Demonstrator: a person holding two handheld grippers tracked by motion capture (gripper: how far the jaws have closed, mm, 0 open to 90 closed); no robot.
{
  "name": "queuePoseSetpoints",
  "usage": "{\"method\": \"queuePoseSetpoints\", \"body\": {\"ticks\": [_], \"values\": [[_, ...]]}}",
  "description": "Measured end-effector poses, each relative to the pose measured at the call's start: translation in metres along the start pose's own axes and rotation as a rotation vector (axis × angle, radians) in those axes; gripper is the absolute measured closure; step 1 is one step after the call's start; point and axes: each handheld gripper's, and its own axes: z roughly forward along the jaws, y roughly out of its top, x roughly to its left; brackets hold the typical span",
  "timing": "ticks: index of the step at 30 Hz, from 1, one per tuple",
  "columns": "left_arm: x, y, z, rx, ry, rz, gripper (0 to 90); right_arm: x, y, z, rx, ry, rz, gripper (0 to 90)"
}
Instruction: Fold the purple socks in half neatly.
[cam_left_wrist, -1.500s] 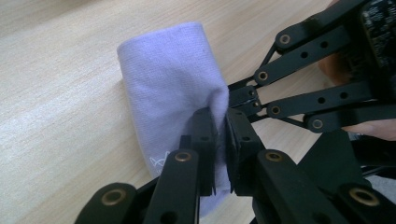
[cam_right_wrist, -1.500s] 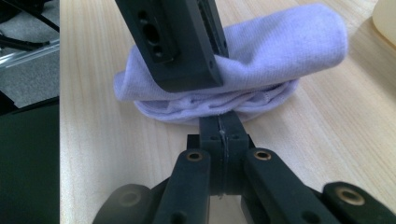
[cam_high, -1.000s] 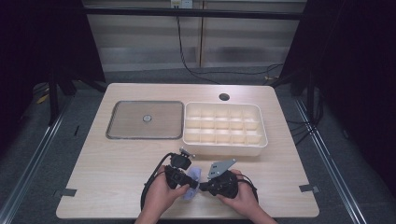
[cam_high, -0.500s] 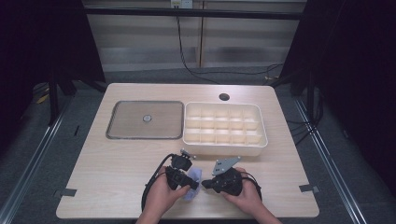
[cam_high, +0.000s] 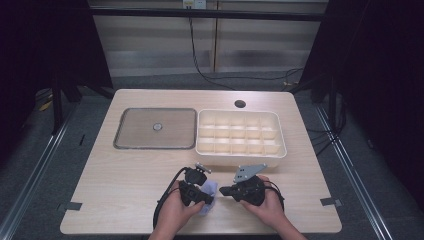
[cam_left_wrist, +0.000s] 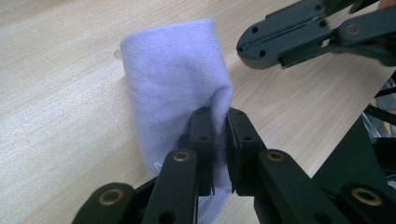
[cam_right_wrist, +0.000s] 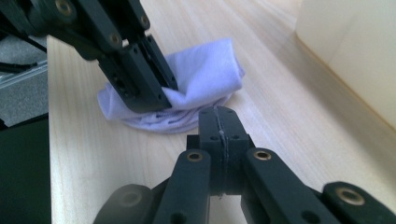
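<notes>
Folding step in hand, by the look of it: left gripper (cam_left_wrist: 220, 122) pinching a fold of the pale lilac cloth (cam_left_wrist: 177, 88), bunched on the table (cam_high: 125, 170) near its front edge, just short of the compartment tray (cam_high: 240, 134). Right gripper (cam_right_wrist: 219, 122) empty, jaws pressed together, tips just beside the cloth. Next, probably: spreading the right jaws, taking the free edge, keeping the pinch firm

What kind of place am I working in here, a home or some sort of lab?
Most likely a lab or recording workstation, not a home. A bare wooden table stands among dark curtains on a grey floor with metal rails, carrying a cream compartment tray and a flat lid, with cables trailing behind.
</notes>
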Motion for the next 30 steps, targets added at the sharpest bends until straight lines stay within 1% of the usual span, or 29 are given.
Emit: {"method": "queuePoseSetpoints", "body": {"ticks": [2, 3, 5, 7, 10, 14, 19, 23, 28, 30], "values": [[-0.001, -0.001, 0.000, -0.002, 0.008, 0.004, 82.0, 0.000, 0.003, -0.002, -0.013, -0.003, 0.001, 90.0], [-0.001, -0.001, 0.000, -0.008, 0.008, -0.002, 82.0, 0.001, 0.004, -0.003, -0.017, -0.004, 0.002, 90.0], [0.000, -0.002, 0.000, -0.007, 0.006, 0.009, 82.0, 0.001, 0.008, -0.005, -0.028, -0.006, 0.002, 90.0], [0.000, -0.002, 0.001, -0.012, 0.005, 0.007, 82.0, 0.000, 0.011, -0.006, -0.039, -0.010, -0.005, 90.0], [0.000, -0.003, 0.001, -0.020, 0.005, 0.005, 81.8, -0.001, 0.015, -0.006, -0.049, -0.014, -0.002, 90.0], [0.000, -0.004, 0.001, -0.022, 0.000, 0.003, 81.6, 0.000, 0.021, -0.006, -0.058, -0.007, -0.007, 90.0], [0.000, -0.004, 0.001, -0.025, 0.001, 0.005, 81.5, 0.001, 0.029, 0.000, -0.054, -0.002, -0.021, 90.0], [0.000, -0.004, 0.001, -0.031, -0.002, -0.005, 81.1, 0.002, 0.034, 0.005, -0.041, 0.002, -0.030, 90.0], [0.001, -0.004, 0.000, -0.023, -0.006, -0.006, 80.2, 0.004, 0.038, 0.011, -0.032, 0.010, -0.034, 90.0], [0.000, -0.004, 0.001, -0.030, -0.008, -0.011, 80.0, 0.004, 0.038, 0.014, -0.021, 0.011, -0.033, 90.0]]}}
